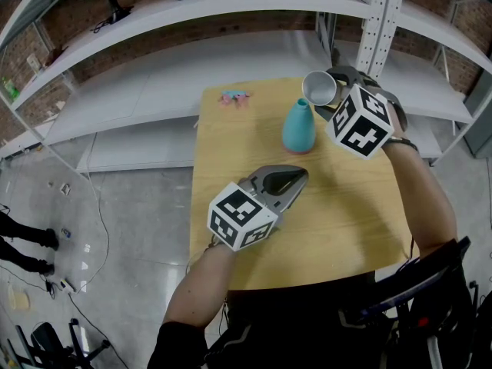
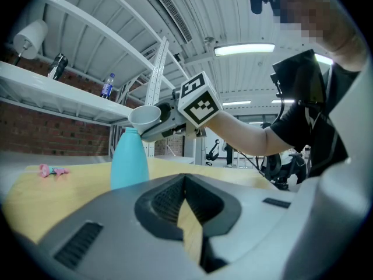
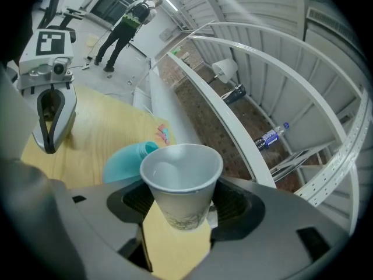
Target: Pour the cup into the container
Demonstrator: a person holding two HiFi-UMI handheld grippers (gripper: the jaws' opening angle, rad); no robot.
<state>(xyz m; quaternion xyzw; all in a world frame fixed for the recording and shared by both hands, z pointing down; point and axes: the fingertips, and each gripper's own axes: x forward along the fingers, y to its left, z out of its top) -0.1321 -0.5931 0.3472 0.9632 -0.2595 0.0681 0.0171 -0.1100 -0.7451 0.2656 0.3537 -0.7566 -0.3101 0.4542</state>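
A white paper cup [image 1: 319, 88] is clamped between the jaws of my right gripper [image 1: 332, 98], which is shut on it. The cup is tilted, with its rim [image 2: 144, 116] just above and to the right of the neck of a teal bottle-shaped container [image 1: 299, 127]. The container stands upright on the wooden table [image 1: 231, 152]. In the right gripper view the cup [image 3: 180, 182] fills the centre, and the container [image 3: 125, 159] lies just beyond it. Whether the cup holds anything I cannot tell. My left gripper [image 1: 296, 177] rests low over the table nearer me, shut and holding nothing.
A small pink and blue item [image 1: 235, 97] lies at the table's far left corner. White metal shelving [image 1: 231, 6] runs behind the table, with a bottle [image 3: 271, 136] and other items on an upper shelf. A person [image 3: 131, 22] stands on the floor beyond.
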